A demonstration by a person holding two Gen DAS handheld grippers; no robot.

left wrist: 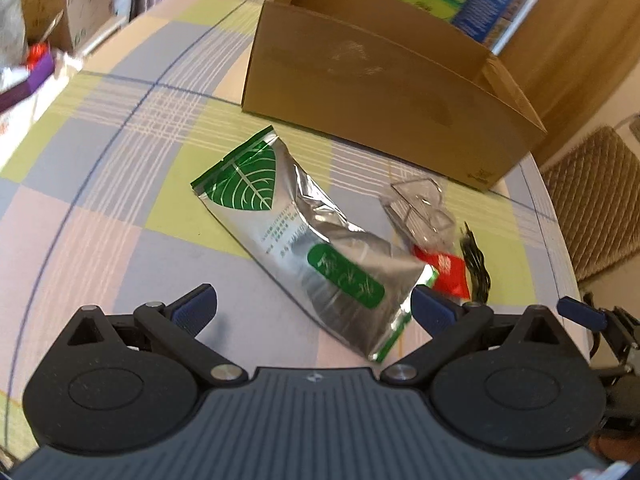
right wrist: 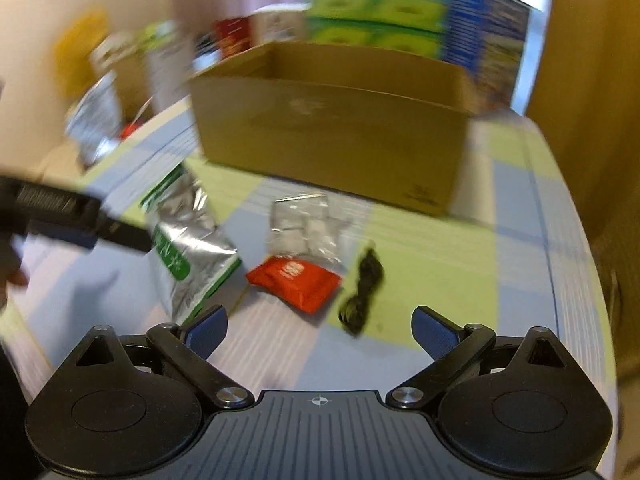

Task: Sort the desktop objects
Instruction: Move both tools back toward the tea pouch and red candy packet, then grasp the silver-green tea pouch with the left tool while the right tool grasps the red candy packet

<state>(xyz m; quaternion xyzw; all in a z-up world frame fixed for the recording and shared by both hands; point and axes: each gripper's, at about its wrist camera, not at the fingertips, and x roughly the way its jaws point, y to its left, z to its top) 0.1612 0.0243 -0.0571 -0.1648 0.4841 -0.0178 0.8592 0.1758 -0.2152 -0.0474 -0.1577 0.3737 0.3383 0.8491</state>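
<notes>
A silver pouch with green leaf print [left wrist: 312, 240] [right wrist: 188, 248] lies on the checked tablecloth. My left gripper [left wrist: 316, 312] hovers open just short of its near end. To the pouch's right lie a clear plastic package [left wrist: 420, 210] [right wrist: 306, 228], a red packet [left wrist: 444, 270] [right wrist: 294, 280] and a coiled black cord [left wrist: 476, 268] [right wrist: 362, 292]. My right gripper [right wrist: 320, 330] is open and holds nothing; the red packet and cord are just ahead of it. An open cardboard box [left wrist: 380, 92] [right wrist: 332, 128] stands behind them all.
Green and blue cartons [right wrist: 380, 16] are stacked behind the box. Bags and boxes [left wrist: 28, 40] crowd the far left of the table. The table's right edge [left wrist: 560, 240] curves near a woven chair [left wrist: 596, 200]. The left gripper's body [right wrist: 60, 212] shows at the right view's left.
</notes>
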